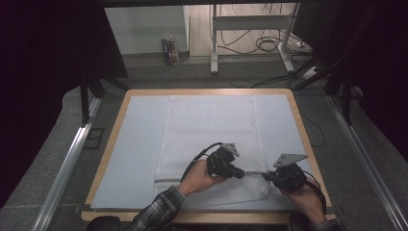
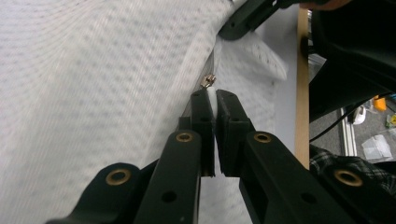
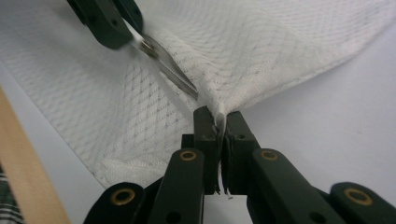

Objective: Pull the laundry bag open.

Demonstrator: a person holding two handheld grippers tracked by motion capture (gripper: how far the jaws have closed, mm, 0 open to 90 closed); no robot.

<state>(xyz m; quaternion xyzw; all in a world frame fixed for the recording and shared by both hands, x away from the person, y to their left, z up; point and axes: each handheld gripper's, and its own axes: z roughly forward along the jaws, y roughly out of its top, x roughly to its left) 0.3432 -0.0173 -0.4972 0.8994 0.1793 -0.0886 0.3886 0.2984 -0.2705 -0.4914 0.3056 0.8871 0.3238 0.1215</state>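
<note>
The white cloth cover (image 1: 211,139) lies flat on the table (image 1: 144,92), with its zipper (image 3: 175,74) near the front edge. The left gripper (image 2: 215,95) pinches the cloth just beside the zipper pull (image 2: 208,81). The right gripper (image 3: 218,113) is closed tight on the cloth's edge.

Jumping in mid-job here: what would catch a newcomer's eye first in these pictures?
Two black grippers meet near the front right of the table, both clamped on a white cloth cover. The left gripper pinches fabric just below a small metal zipper pull. The right gripper grips the cover's edge at the end of the zipper.
</note>
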